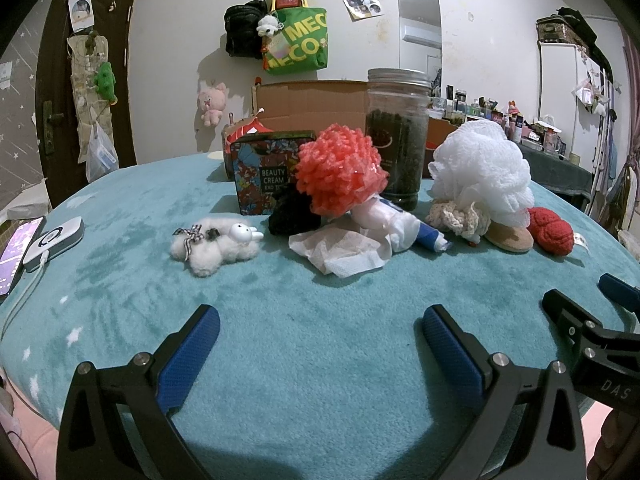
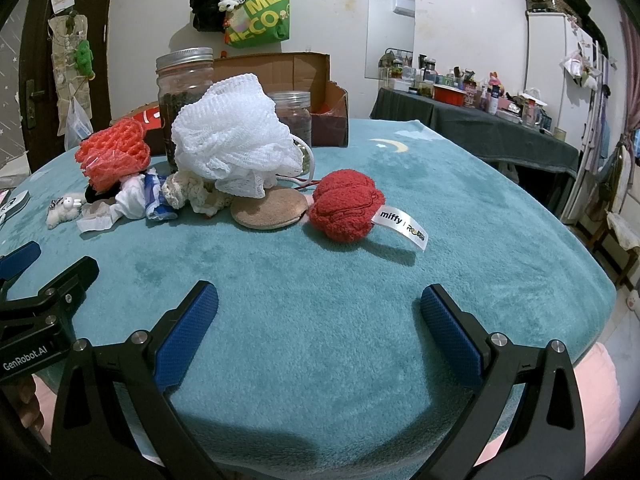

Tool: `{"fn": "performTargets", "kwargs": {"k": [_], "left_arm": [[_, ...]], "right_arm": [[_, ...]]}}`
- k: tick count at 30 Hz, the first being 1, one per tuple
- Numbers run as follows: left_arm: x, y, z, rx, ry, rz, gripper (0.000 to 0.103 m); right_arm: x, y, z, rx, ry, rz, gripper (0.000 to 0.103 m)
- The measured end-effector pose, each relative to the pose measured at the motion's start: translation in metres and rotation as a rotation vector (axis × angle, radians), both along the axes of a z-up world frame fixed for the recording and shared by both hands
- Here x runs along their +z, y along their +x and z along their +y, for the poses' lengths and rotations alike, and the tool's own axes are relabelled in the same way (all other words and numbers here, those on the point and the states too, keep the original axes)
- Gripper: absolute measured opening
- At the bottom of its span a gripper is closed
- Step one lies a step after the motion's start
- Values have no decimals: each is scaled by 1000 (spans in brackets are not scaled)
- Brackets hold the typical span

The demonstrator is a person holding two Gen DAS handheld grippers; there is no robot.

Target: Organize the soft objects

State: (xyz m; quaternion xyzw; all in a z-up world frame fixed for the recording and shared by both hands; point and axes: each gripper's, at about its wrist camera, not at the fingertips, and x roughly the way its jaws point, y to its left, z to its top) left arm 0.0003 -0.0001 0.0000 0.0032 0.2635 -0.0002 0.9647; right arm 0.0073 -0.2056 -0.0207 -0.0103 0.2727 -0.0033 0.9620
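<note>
Your left gripper (image 1: 320,344) and right gripper (image 2: 318,320) both hover spread wide and empty above the teal plush blanket (image 1: 320,288), short of the soft pile at its middle. The white mesh bath pouf (image 2: 234,136), coral pouf (image 1: 340,172) and red plush toy (image 2: 346,206) should be light and compressible, so pinch each through its bulk, not its loose netting or tag. Only your right view reads the "miffy" tag (image 2: 400,226); only your left shows the tin box (image 1: 270,174) and phone (image 1: 18,250).

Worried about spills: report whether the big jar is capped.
Capped: the big jar stands upright, with a silver lid seated on top.
</note>
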Motion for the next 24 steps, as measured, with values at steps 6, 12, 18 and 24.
{"fn": "performTargets", "kwargs": {"k": [6, 12, 18, 24], "left_arm": [[0, 0, 0, -3, -2, 2, 103], [2, 4, 3, -5, -22, 29, 103], [21, 7, 8, -41, -91, 32, 103], [45, 11, 5, -77, -50, -28, 103]], "right_arm": [[0, 0, 0, 1, 0, 1, 103], [0, 0, 0, 5, 1, 8, 103], [8, 0, 0, 28, 1, 14, 103], [29, 8, 5, 76, 19, -31, 103]]}}
